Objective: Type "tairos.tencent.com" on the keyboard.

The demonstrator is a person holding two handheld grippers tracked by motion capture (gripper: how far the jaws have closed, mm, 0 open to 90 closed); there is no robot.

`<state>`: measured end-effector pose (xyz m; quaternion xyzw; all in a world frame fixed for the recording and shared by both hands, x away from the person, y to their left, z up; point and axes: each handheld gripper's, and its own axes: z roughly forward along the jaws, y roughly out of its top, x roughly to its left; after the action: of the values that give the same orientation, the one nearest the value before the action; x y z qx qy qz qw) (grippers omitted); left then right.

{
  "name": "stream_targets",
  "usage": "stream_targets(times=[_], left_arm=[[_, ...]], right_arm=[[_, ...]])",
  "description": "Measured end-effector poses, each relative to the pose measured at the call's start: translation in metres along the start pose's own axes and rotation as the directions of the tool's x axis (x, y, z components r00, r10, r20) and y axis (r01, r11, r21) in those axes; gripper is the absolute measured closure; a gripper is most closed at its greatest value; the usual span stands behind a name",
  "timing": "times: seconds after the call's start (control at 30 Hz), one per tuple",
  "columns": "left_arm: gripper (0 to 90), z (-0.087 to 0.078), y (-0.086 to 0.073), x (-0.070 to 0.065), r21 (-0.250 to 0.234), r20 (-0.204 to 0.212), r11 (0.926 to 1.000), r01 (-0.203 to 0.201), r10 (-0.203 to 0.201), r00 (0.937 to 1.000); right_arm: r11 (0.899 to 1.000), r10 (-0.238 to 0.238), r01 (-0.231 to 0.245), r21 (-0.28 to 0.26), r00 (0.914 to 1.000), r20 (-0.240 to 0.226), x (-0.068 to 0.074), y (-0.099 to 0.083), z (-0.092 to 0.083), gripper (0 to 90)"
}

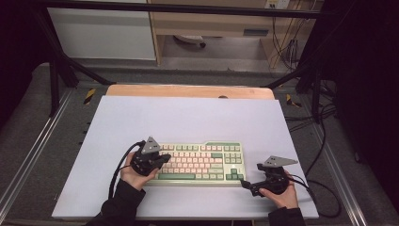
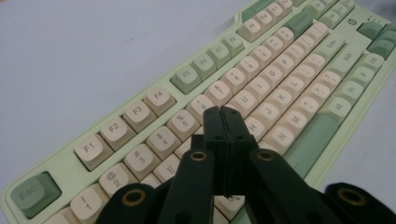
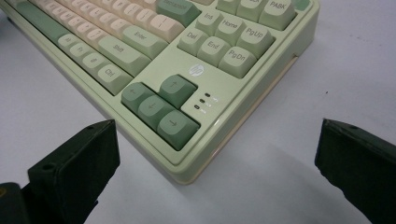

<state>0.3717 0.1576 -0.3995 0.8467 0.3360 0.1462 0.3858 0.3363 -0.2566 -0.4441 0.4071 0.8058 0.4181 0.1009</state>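
Two hand-held grippers at a green and cream keyboard.

The left gripper (image 2: 227, 122), jaws pressed together with nothing between them, hovers over the keyboard's (image 1: 200, 162) left letter keys. The right gripper (image 3: 215, 154), jaws wide apart, sits just off the near right corner by the arrow keys (image 3: 159, 108). The keyboard lies on the near middle of the white table (image 1: 188, 117).
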Motion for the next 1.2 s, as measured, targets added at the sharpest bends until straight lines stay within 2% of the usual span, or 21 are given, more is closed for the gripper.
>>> stream_targets(times=[0.3,0.6,1.2], left_arm=[[89.9,0.015,0.006,0.0,0.011,-0.023,0.9999,0.01,-0.01,0.9997],[89.9,0.027,0.002,-0.001,0.034,-0.03,0.9994,0.004,-0.003,0.9996],[89.9,0.035,-0.004,-0.003,0.039,-0.031,0.9992,-0.013,0.014,0.9994]], right_arm=[[1.0,0.003,-0.003,0.003,1.0,0.0,0.0,0.0,0.0,0.5],[1.0,0.0,0.0,-0.001,1.0,-0.002,0.0,0.0,0.0,0.5],[1.0,-0.002,0.002,0.001,1.0,-0.001,0.0,0.0,0.0,0.5]])
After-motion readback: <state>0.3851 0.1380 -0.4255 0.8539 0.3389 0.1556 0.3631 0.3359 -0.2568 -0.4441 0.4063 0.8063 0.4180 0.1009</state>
